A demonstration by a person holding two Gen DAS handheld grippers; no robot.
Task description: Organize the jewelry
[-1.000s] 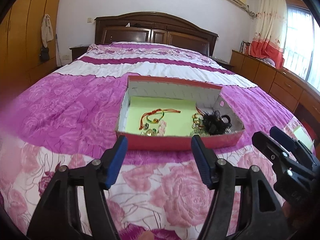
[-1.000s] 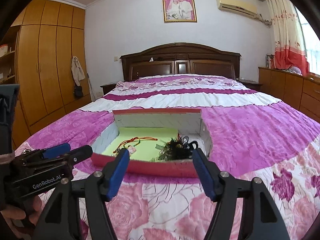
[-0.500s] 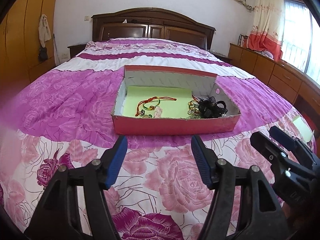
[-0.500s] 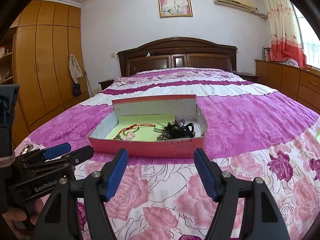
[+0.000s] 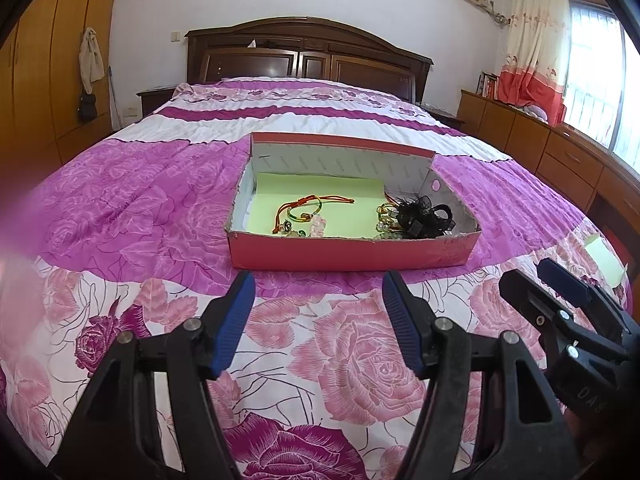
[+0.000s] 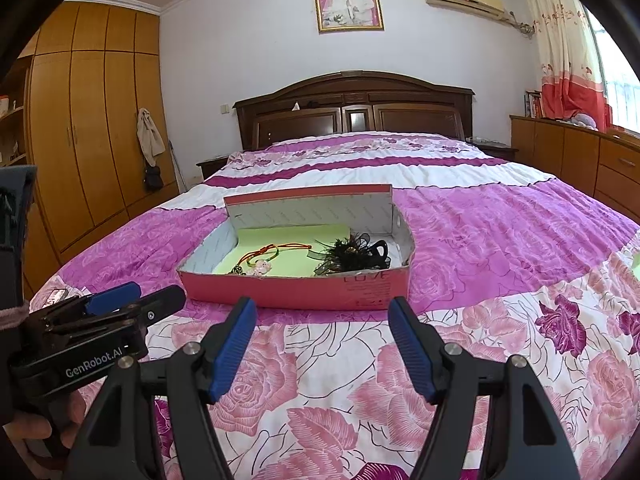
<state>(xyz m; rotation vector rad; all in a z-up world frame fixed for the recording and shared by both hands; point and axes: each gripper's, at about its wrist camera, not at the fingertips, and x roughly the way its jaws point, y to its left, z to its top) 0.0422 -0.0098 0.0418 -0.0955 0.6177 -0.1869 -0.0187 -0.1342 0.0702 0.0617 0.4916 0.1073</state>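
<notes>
A shallow red cardboard box (image 5: 352, 254) (image 6: 304, 292) lies on the bed, lined with green paper. Inside it are a red-cord bracelet with green beads (image 5: 306, 208) (image 6: 266, 254), small pendants (image 5: 316, 226), and a black feathered hair clip (image 5: 424, 216) (image 6: 352, 254) at the right end. My left gripper (image 5: 318, 328) is open and empty, short of the box's near wall. My right gripper (image 6: 322, 340) is open and empty, also short of the box. Each gripper shows in the other's view: the right one (image 5: 560, 304), the left one (image 6: 132, 304).
The bed has a pink and purple rose quilt (image 5: 352, 364). A green paper sheet (image 5: 604, 260) lies at the bed's right edge. A dark wooden headboard (image 6: 352, 108), wardrobes (image 6: 88, 136) at left and low cabinets (image 5: 552, 152) at right surround the bed.
Both grippers have drawn back from the box and risen a little; the box now sits farther off in both views. Both stay open.
</notes>
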